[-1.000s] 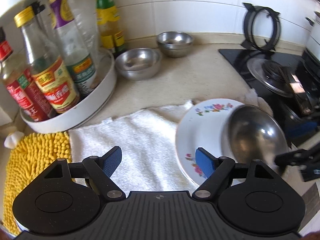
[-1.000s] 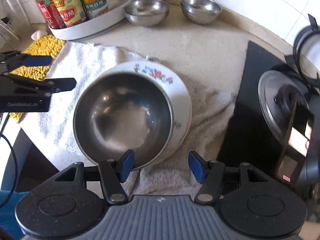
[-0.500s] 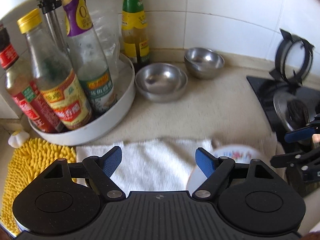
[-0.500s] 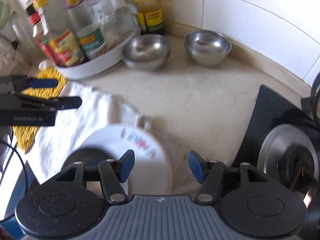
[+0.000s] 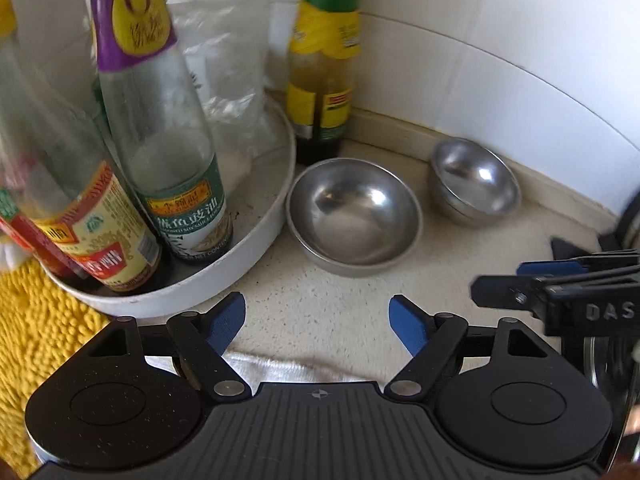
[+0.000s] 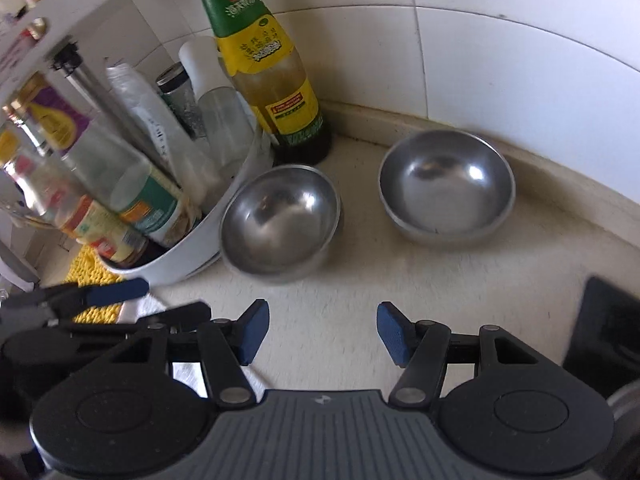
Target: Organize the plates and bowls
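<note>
Round steel bowls (image 5: 354,216) on speckled counter (image 5: 320,308)

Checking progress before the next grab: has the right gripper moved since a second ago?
Yes. The right gripper left the towel and moved toward the tiled wall; the two steel bowls now lie just ahead of its open, empty jaws.

"DAS", perhaps cut off, on right claw (image 5: 560,280)

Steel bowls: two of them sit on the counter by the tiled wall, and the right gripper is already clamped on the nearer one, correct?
Not quite. The right gripper is open and holds nothing, short of both bowls, as the right wrist view shows. The rest stands: the nearer bowl and the farther bowl sit on the counter by the tiled wall.
</note>
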{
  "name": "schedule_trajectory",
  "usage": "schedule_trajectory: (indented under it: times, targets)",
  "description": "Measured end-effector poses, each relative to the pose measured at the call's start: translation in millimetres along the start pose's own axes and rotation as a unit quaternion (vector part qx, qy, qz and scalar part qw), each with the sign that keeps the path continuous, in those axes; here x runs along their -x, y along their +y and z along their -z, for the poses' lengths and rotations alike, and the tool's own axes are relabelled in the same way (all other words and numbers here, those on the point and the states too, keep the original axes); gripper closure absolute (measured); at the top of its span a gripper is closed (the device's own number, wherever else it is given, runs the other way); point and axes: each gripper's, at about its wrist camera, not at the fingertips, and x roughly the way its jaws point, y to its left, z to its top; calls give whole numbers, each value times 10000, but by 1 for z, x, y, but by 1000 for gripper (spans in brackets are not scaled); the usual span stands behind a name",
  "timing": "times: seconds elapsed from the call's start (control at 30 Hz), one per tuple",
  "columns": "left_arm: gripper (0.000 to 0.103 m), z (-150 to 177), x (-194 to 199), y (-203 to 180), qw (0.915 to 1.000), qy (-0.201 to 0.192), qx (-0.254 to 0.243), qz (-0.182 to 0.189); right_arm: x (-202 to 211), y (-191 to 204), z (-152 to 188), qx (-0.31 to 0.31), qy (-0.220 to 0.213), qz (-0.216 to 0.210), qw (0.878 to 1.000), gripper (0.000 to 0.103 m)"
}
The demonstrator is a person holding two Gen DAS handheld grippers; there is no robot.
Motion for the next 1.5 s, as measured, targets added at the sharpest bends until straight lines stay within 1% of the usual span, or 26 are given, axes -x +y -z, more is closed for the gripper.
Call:
schedule_trajectory:
  times: [0.07,0.17,0.23,0.3,0.37,0.47,0.57,0.63,0.73,0.8,0.9,0.97,1.03,1.07,1.13,1.23,1.33,1.4,1.47,1.5]
  targets:
    - [21,-5,-8,1,9999,86,134,-11,-7,-7,-8,-20,13,-22,10000,31]
    - [20,-11,-17,1,9998,117,183,-40,-20,-18,-15,-139,122,-65,9998,31]
    - [21,-16,-24,0,9996,163,220,-51,-17,-27,-17,-167,77,-119,9998,31]
    - [21,-21,-27,-5,9998,160,104,73,-5,-42,-23,-259,-114,-3,9996,31]
    - [21,-26,-28,-16,9997,104,-59,210,4,-60,-30,-404,-253,215,9986,31]
    - [23,-35,-32,-37,9984,74,-373,424,9,-87,-35,-756,-294,450,9957,31]
    - [24,-45,-40,-53,9974,42,-564,443,7,-102,-36,-956,-264,511,9938,31]
    - [27,-53,-48,-63,9966,71,-676,461,3,-108,-39,-1012,-236,566,9930,31]
    - [29,-67,-60,-76,9963,41,-748,432,-3,-115,-44,-1077,-236,573,9923,31]
    - [29,-74,-68,-82,9959,4,-789,438,-6,-118,-46,-1138,-247,522,9918,31]
    - [33,-79,-77,-86,9955,57,-825,462,-10,-122,-45,-1244,-248,428,9910,31]
    - [33,-75,-76,-80,9952,118,-839,491,-6,-118,-40,-1194,-293,224,9922,31]
    - [31,-65,-68,-67,9947,161,-732,708,-4,-109,-37,-1069,-242,39,9940,31]
    - [31,-58,-65,-60,9940,228,-762,749,-5,-101,-36,-997,-199,-81,9948,31]
    - [31,-46,-60,-51,9933,339,-839,721,-9,-82,-37,-760,-80,-313,9966,31]
    - [31,-31,-55,-32,9948,433,-536,750,-24,-54,-43,-439,69,-449,9980,31]
    - [32,-22,-56,-20,9964,443,-264,676,-37,-38,-42,-374,226,-513,9977,31]
    - [31,-12,-50,-11,9956,482,-200,783,-32,-33,-30,-298,307,-628,9971,31]
    - [30,4,-35,-4,9941,498,-363,889,-12,-26,-7,-210,385,-940,9946,31]
    - [28,13,-25,0,9929,511,-461,973,-2,-20,10,-128,550,-1164,9916,31]
